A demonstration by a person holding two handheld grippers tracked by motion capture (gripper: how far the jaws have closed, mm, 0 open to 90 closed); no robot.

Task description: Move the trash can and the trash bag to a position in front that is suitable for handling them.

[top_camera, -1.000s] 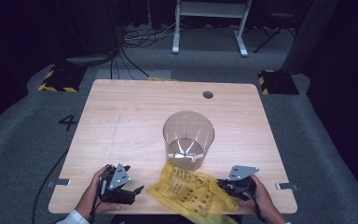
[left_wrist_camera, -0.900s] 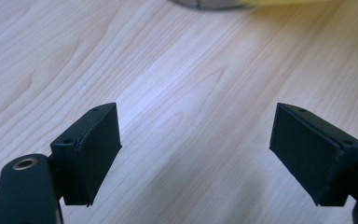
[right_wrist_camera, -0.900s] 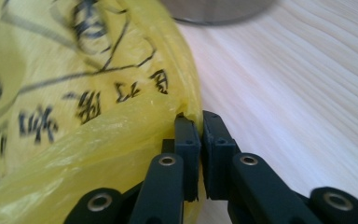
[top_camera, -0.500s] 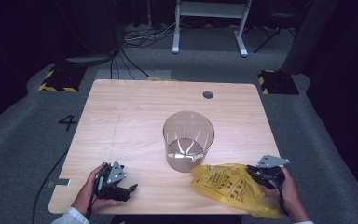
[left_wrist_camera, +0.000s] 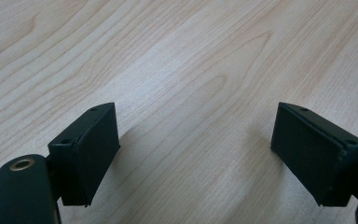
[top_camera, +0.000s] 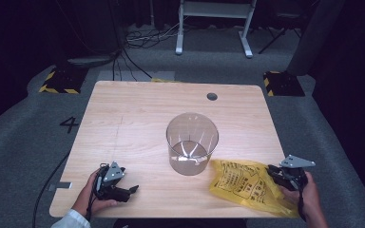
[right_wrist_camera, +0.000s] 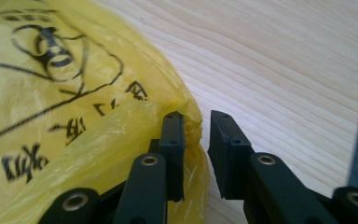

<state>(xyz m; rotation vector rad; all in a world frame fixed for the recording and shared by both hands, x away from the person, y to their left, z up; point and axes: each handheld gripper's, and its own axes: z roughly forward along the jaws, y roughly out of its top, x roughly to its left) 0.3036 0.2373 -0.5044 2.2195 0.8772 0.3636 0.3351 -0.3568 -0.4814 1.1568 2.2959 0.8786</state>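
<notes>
Little is looking done: the table [top_camera: 123, 118] is bearing an unlined clear bin [top_camera: 192, 142], the yellow bag [top_camera: 247, 183] lying flat beside it; the right gripper [right_wrist_camera: 196, 135] has just been opening, its jaws loosening off the bag's edge; the left gripper [top_camera: 134, 189] is waiting, jaws wide.

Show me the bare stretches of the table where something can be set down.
The far half of the table, behind the clear bin, lies bare up to the round hole. The left side is bare down to the left gripper. The near right corner is crowded: the yellow bag lies there with the right gripper at its edge.
</notes>
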